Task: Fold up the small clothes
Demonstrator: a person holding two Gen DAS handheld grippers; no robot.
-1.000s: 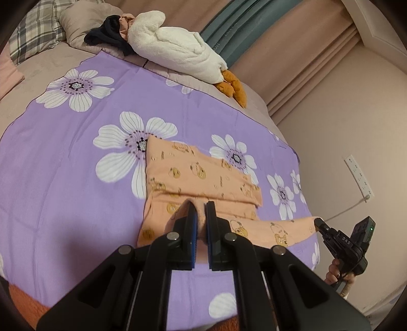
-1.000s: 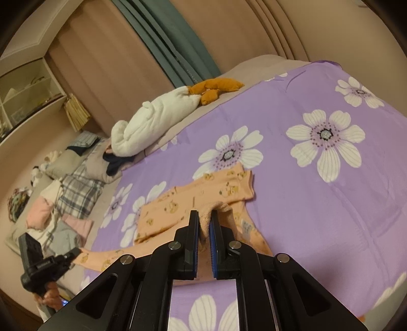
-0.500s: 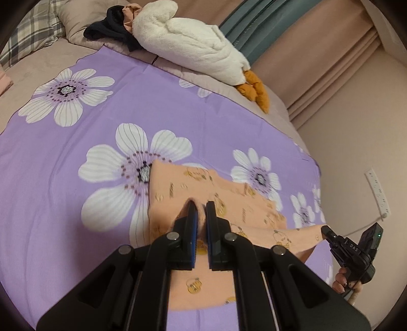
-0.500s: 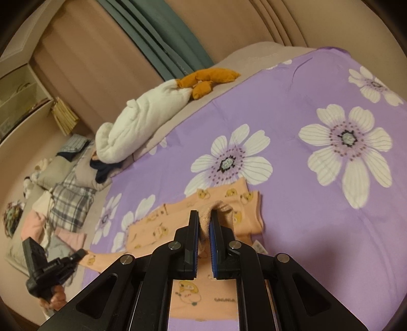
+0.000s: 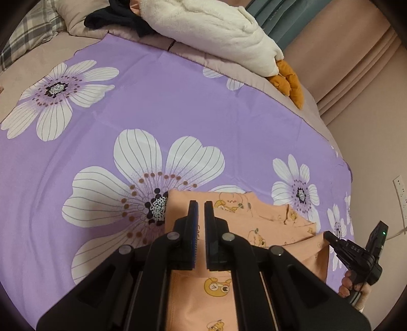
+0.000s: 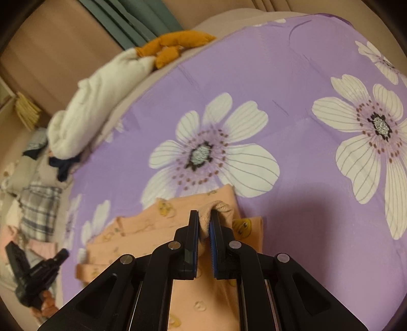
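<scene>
Left wrist view: the left claw (image 5: 198, 216) sits at centre bottom, its jaws clenched on an edge of a peach baby garment (image 5: 244, 216) printed with small yellow cartoon figures. The cloth runs from under the claw toward 3 o'clock, lying in flat folded layers on a purple bedsheet (image 5: 157, 107) with large white flowers. At 4 o'clock a hand (image 5: 352, 285) holds the right claw (image 5: 330, 238), which meets the garment's far edge. At 12 o'clock a white plush toy (image 5: 216, 33) with orange feet lies along the bed's head, with a dark garment (image 5: 114, 17) at 11 o'clock beside it. A beige curtain (image 5: 356, 63) hangs at 2 o'clock, and a wall socket (image 5: 399, 188) shows at 3 o'clock.

Right wrist view: the right claw (image 6: 203, 224), at centre bottom, is clamped on a bunched ribbed hem of the same peach garment (image 6: 152, 224), which spreads toward 9 o'clock over the sheet. The left claw (image 6: 62, 253) appears at 8 o'clock, blurred. A heap of clothes, one a plaid piece (image 6: 40, 211), lies at 9 o'clock. A teal curtain (image 6: 132, 23) hangs at 11 o'clock.

The garment looks light, thin and limp, so it should drape and slip rather than hold a crease. Hems and corners, held level in both claws, look like the best places to grip.
</scene>
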